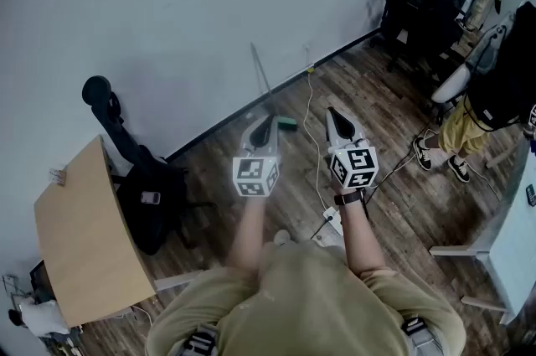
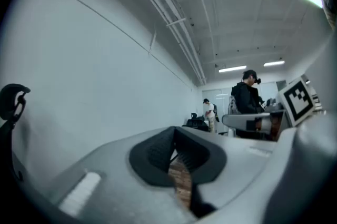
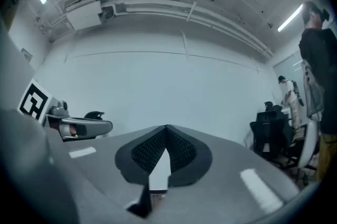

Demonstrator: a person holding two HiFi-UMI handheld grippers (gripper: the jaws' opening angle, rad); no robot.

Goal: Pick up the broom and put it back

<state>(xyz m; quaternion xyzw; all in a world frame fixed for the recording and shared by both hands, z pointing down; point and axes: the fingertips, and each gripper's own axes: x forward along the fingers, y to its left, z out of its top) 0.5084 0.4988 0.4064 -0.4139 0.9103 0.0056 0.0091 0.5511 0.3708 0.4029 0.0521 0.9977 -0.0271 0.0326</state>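
Note:
The broom leans against the pale wall ahead: a thin grey handle (image 1: 260,74) rising from a green head (image 1: 287,125) on the wooden floor. My left gripper (image 1: 265,123) is held level just left of the green head, apart from it, its jaws shut with nothing between them (image 2: 175,128). My right gripper (image 1: 334,113) is held level to the right of the broom, also shut and empty (image 3: 166,127). Each gripper shows in the other's view: the right gripper (image 2: 258,122) and the left gripper (image 3: 79,127).
A wooden desk (image 1: 84,245) and a black office chair (image 1: 138,178) stand at the left. A power strip with its cable (image 1: 332,218) lies on the floor by my feet. People and black chairs (image 1: 419,11) are at the right, next to a white table (image 1: 515,237).

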